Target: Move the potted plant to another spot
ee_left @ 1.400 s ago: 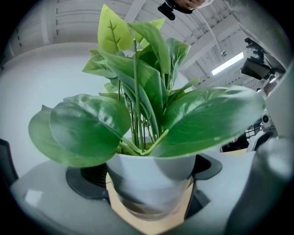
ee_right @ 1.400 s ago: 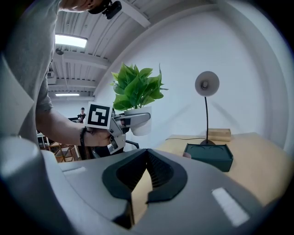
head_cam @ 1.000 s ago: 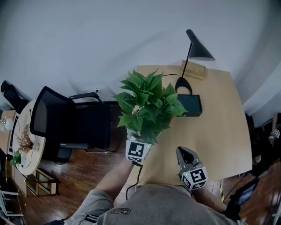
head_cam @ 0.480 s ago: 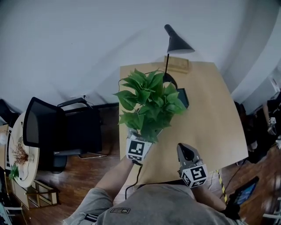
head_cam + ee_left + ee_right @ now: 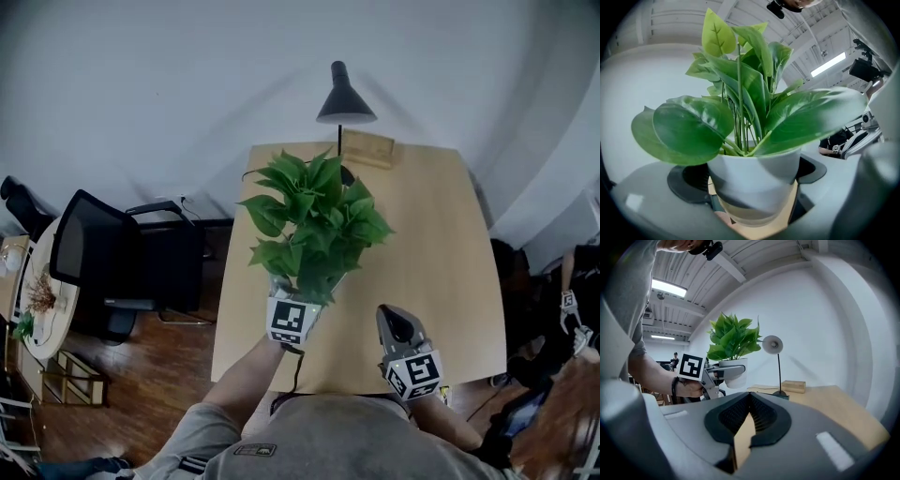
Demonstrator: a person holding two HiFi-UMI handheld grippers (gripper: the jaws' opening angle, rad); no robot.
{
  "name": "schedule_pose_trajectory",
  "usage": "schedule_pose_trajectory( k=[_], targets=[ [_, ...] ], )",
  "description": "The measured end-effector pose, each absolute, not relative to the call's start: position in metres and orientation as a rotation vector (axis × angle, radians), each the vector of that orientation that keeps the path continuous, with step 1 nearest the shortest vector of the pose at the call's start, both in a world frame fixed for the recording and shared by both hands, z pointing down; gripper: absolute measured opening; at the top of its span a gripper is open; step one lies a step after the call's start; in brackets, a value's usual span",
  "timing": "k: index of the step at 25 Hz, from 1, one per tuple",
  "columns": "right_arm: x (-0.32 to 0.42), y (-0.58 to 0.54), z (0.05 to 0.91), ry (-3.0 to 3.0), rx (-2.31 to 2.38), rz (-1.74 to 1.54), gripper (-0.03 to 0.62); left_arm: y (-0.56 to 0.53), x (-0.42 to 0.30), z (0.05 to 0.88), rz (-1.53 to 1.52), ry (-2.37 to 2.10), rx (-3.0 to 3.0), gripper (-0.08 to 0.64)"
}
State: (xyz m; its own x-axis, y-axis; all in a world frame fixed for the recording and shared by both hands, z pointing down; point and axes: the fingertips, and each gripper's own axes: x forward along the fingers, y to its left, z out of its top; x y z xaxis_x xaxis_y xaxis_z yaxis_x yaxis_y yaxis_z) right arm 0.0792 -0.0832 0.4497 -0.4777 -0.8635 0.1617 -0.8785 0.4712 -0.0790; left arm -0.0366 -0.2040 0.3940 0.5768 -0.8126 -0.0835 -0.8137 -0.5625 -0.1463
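Green leaves [image 5: 314, 225] hide the pot [image 5: 737, 382] in the head view, yet the right gripper view shows it clamped in the left gripper [image 5: 725, 373] above the table [image 5: 441, 244], left of the right gripper [image 5: 394, 323], whose jaws meet on nothing; a lamp [image 5: 344, 98] and block [image 5: 367, 148] stand beyond both.

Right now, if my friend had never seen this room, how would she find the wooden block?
Look at the wooden table. At its far edge stands a black lamp, and the block lies just beside it. It is the only low, pale, boxy thing there.
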Motion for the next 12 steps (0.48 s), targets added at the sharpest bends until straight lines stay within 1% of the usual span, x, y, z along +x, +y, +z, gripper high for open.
schedule_pose_trajectory(
  k=[3,12],
  targets=[
    [0.098,-0.084,0.448,-2.626,1.498,0.234,0.005,-0.198,-0.023,0.390,0.012,1.425,-2.615,0.526],
    [0.099,-0.091,0.437,-2.638,1.435,0.225,0.005,-0.188,-0.024,0.382,0.011,1.484,-2.612,0.526]
  ],
)
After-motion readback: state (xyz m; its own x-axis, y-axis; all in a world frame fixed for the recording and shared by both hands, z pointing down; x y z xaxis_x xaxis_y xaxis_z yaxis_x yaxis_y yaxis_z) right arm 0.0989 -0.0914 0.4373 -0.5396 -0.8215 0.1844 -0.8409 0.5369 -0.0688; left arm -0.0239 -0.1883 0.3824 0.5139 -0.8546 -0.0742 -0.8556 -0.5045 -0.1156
